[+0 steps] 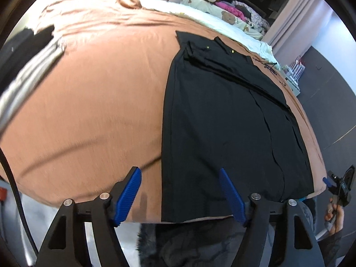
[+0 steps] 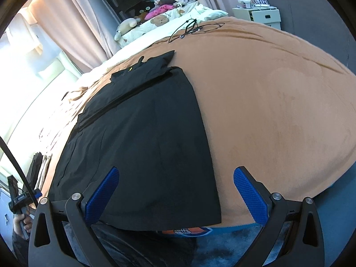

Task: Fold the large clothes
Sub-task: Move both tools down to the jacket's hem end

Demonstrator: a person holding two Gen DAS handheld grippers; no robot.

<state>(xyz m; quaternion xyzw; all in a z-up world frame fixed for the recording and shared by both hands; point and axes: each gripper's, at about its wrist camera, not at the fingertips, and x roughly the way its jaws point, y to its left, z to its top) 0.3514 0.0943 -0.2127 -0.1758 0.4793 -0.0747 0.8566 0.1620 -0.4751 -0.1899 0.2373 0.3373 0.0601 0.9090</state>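
Observation:
A large black garment [image 1: 222, 120] lies flat on the brown bed cover [image 1: 89, 102], folded into a long panel with its collar end at the far side. Its near hem hangs at the bed's front edge. My left gripper [image 1: 180, 191] is open and empty, above the garment's near left corner. In the right wrist view the same garment [image 2: 144, 138] lies left of centre on the cover [image 2: 278, 102]. My right gripper [image 2: 175, 193] is open and empty, above the garment's near right corner. Each gripper shows small at the edge of the other's view.
Black cables [image 2: 191, 27] lie on the cover beyond the garment. Cream bedding with soft toys [image 2: 155, 20] fills the far side. A grey striped cloth [image 1: 29, 71] lies at the bed's left. A white cabinet [image 2: 262, 15] stands by the far corner.

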